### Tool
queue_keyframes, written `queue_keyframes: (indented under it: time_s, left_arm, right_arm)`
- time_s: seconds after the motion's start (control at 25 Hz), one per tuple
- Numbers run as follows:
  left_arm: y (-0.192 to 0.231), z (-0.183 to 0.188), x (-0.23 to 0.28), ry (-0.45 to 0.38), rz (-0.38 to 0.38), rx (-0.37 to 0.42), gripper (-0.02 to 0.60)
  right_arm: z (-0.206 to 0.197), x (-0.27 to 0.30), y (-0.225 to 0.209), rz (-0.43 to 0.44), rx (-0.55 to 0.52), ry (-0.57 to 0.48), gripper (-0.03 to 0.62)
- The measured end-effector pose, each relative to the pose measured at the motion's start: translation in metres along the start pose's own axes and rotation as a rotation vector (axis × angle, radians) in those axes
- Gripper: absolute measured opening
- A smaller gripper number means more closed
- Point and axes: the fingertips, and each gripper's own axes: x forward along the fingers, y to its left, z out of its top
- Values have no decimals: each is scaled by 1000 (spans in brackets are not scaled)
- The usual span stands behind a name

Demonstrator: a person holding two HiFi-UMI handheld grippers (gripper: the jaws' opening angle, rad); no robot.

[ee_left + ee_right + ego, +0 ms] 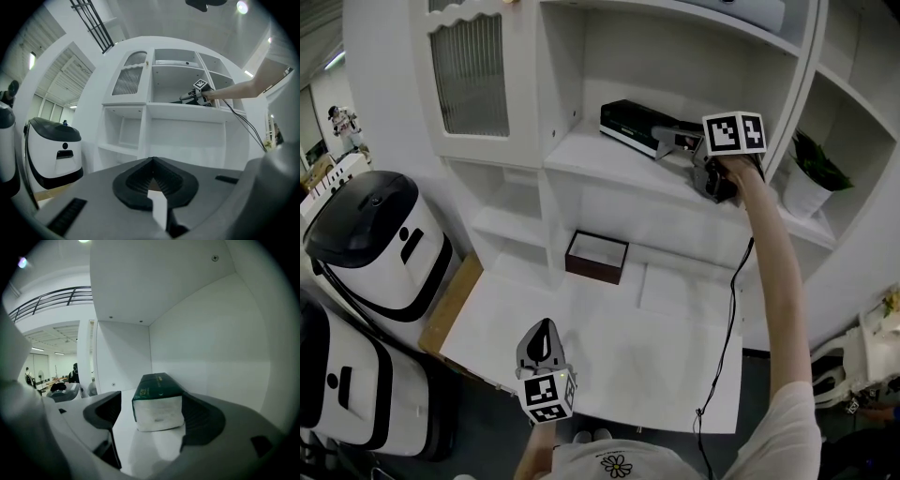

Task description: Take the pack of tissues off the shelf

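Note:
The pack of tissues, dark green with a white end, lies flat on the white middle shelf. My right gripper reaches into that shelf from the right at the pack's near end. In the right gripper view the pack sits between the two dark pads. The right pad is close against it, and a gap shows on the left side. That right gripper is open. My left gripper hangs low over the white table with its jaws shut and empty, its tips pressed together.
An open brown box stands at the back of the white table. A potted plant fills the shelf bay to the right. A ribbed-glass cabinet door is upper left. Two white-and-black machines stand on the floor left.

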Motion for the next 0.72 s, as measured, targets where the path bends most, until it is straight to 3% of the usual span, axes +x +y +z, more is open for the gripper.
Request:
queue_keyframes:
  time_s: [0.16, 0.32, 0.48, 0.72]
  left_arm:
    - [6, -1, -2, 4, 14, -1, 0]
    - [9, 1, 0, 5, 13, 3, 0]
    - [2, -4, 1, 18, 4, -1, 0]
    - [6, -6, 2, 23, 11, -7, 0]
  right_arm:
    - [0, -2, 5, 18, 16, -39, 392]
    - [4, 2, -10, -32, 80, -78, 490]
    - [-4, 19, 3, 5, -6, 11, 497]
    - [1, 28, 0, -11, -19, 0, 495]
